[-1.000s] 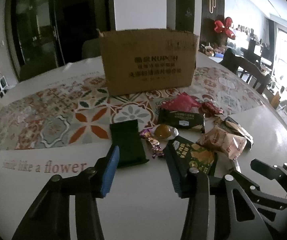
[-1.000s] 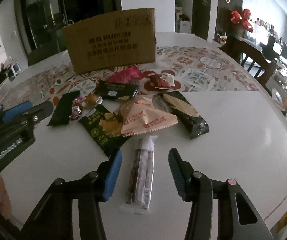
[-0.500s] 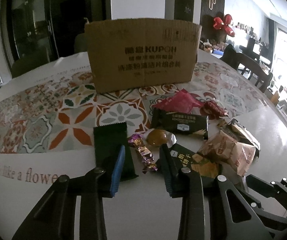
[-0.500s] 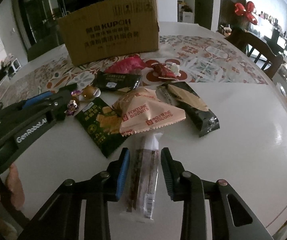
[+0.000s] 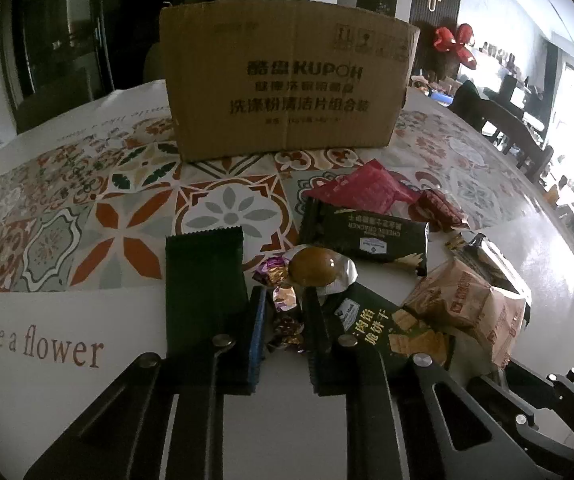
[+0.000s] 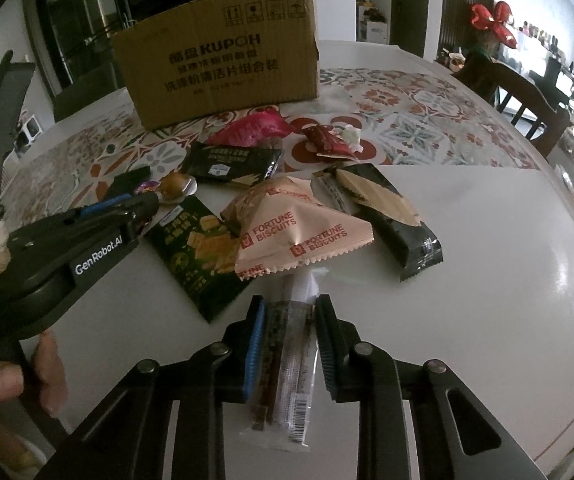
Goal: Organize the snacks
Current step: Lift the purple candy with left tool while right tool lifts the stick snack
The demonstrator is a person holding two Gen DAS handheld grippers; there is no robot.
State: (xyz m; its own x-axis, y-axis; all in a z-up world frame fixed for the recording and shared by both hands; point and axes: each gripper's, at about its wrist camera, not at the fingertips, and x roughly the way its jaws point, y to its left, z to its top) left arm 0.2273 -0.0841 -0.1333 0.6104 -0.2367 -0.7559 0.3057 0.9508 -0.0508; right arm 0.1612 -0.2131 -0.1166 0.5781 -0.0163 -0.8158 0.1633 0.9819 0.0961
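The left claw (image 5: pixel 283 312) rests low on the bench (image 5: pixel 287 420), its two fingers drawn in close on either side of a string of foil-wrapped candies (image 5: pixel 285 312); the fingers appear to pinch the wrappers, though actual contact is hard to confirm. Just to its left lies a flat dark green packet (image 5: pixel 205 280). Directly ahead of its tips sits a brown sweet in a clear silver wrapper (image 5: pixel 317 268), and just to its right a green cracker bag (image 5: pixel 391 330). Farther ahead stands an upright cardboard box (image 5: pixel 287 76) on the patterned cloth.

The right claw (image 6: pixel 289 328) is closed around a long clear-wrapped snack bar (image 6: pixel 287 356), which lies lengthwise between the fingers, its barcode end toward the camera. Just ahead of its tips lies a pink Fortune Biscuits bag (image 6: pixel 299 232), covering the bar's far end. Ahead and to the right is a black-and-tan packet (image 6: pixel 383 212).
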